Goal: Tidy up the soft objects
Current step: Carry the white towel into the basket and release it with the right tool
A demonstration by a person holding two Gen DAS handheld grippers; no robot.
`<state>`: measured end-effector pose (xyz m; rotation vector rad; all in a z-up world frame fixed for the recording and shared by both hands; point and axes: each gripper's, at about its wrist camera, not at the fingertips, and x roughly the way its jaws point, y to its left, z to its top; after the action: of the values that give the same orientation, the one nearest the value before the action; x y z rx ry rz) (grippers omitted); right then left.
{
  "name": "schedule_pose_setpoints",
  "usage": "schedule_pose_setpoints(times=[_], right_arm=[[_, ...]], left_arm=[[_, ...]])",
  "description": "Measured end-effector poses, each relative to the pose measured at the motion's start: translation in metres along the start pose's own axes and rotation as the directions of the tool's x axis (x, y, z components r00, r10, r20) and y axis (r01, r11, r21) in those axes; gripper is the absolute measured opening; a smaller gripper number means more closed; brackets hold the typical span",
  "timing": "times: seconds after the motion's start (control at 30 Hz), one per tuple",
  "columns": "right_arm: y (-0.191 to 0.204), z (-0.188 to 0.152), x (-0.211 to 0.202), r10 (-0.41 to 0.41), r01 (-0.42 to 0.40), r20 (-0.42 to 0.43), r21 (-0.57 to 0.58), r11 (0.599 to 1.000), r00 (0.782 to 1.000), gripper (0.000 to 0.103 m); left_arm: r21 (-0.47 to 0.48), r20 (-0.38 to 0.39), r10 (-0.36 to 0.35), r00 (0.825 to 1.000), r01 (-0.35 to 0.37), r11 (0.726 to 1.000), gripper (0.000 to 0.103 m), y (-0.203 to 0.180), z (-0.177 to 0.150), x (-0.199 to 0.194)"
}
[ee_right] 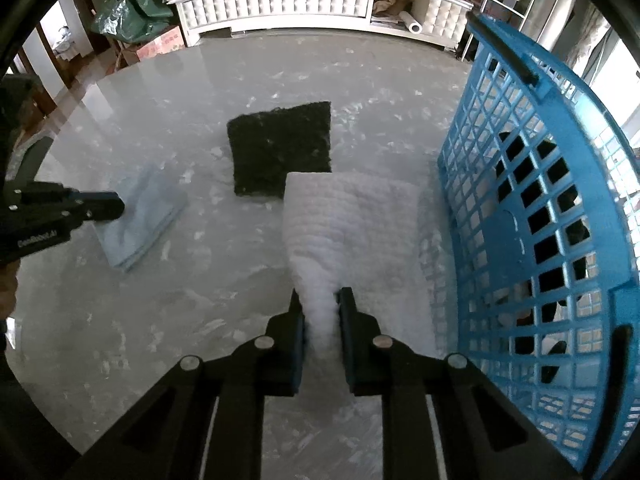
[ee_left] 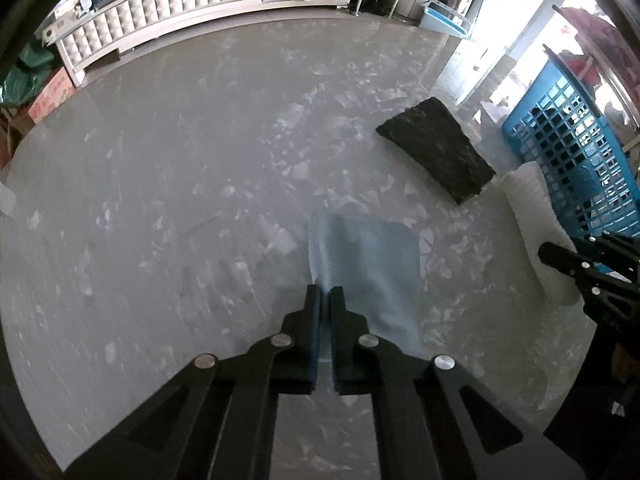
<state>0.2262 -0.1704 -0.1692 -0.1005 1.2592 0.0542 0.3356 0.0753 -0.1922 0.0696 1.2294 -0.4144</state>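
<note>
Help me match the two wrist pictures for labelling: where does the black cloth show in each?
Left wrist view: black cloth lies right of centre on the table, left of the blue basket.
Right wrist view: black cloth lies at centre, above the white towel.
Shared landmark: the blue basket.

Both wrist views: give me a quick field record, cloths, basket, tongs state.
surface: grey marbled table
blue cloth: folded, flat on table, edge pinched by left tongs
white cloth: near edge gathered and pinched in right tongs, rest on table beside basket
black cloth: flat on table, untouched, beyond the white one
basket: blue lattice, right of cloths; dark items show through holes, contents unclear
left tongs: shut on blue cloth
right tongs: shut on white cloth
</note>
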Motion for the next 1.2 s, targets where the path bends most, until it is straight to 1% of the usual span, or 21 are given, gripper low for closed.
schedule_pose_setpoints(times=[0.07, 0.17, 0.3, 0.47, 0.6, 0.73, 0.83, 0.87, 0.9, 0.93, 1.03, 1.1, 1.2], right_arm=[[0.000, 0.003, -0.008, 0.007, -0.007, 0.008, -0.006, 1.000, 1.000, 0.014], [0.001, 0.004, -0.024, 0.019, -0.018, 0.027, -0.010, 1.000, 0.999, 0.014], [0.000, 0.004, -0.046, 0.029, -0.028, 0.058, -0.014, 1.000, 0.998, 0.013], [-0.007, 0.002, -0.082, 0.051, -0.049, 0.113, -0.017, 0.999, 0.992, 0.013], [-0.011, -0.003, -0.113, 0.076, -0.074, 0.167, -0.019, 0.997, 0.983, 0.013], [-0.024, -0.011, -0.147, 0.092, -0.090, 0.219, -0.017, 0.996, 0.971, 0.013], [-0.035, -0.019, -0.165, 0.102, -0.101, 0.253, -0.016, 0.995, 0.962, 0.013], [-0.034, -0.018, -0.166, 0.103, -0.102, 0.260, -0.016, 0.995, 0.960, 0.013], [-0.039, -0.022, -0.175, 0.103, -0.103, 0.274, -0.016, 0.995, 0.956, 0.013], [-0.037, -0.017, -0.175, 0.102, -0.102, 0.281, -0.015, 0.995, 0.954, 0.013], [-0.048, -0.023, -0.189, 0.091, -0.094, 0.311, -0.008, 0.996, 0.946, 0.013], [-0.062, -0.023, -0.199, 0.073, -0.080, 0.332, 0.006, 0.997, 0.941, 0.013], [-0.079, -0.027, -0.202, 0.045, -0.061, 0.357, 0.032, 0.998, 0.933, 0.013]], left_arm=[[-0.005, 0.001, -0.004, 1.000, 0.004, 1.000, 0.003, -0.001, -0.001, -0.005], [-0.010, 0.023, -0.013, 1.000, 0.013, 1.000, 0.003, -0.006, -0.003, -0.018], [-0.019, 0.072, -0.040, 0.997, 0.041, 0.999, 0.003, -0.017, -0.006, -0.047], [-0.001, 0.124, -0.035, 0.992, 0.035, 0.999, 0.003, -0.036, -0.012, -0.084], [0.016, 0.163, -0.023, 0.986, 0.021, 1.000, 0.003, -0.052, -0.021, -0.113], [0.030, 0.186, -0.015, 0.982, 0.010, 0.999, 0.003, -0.075, -0.026, -0.133], [0.045, 0.204, -0.008, 0.979, -0.001, 0.999, 0.003, -0.093, -0.029, -0.147], [0.050, 0.211, -0.009, 0.977, -0.002, 0.999, 0.003, -0.099, -0.030, -0.152], [0.059, 0.222, -0.011, 0.975, -0.002, 0.998, 0.003, -0.107, -0.031, -0.160], [0.065, 0.232, -0.012, 0.973, -0.003, 0.998, 0.003, -0.113, -0.032, -0.165], [0.082, 0.257, -0.027, 0.966, 0.006, 0.997, 0.003, -0.130, -0.034, -0.180], [0.094, 0.273, -0.040, 0.961, 0.015, 0.995, 0.003, -0.142, -0.034, -0.187], [0.110, 0.280, -0.052, 0.959, 0.022, 0.994, 0.003, -0.154, -0.031, -0.192]])
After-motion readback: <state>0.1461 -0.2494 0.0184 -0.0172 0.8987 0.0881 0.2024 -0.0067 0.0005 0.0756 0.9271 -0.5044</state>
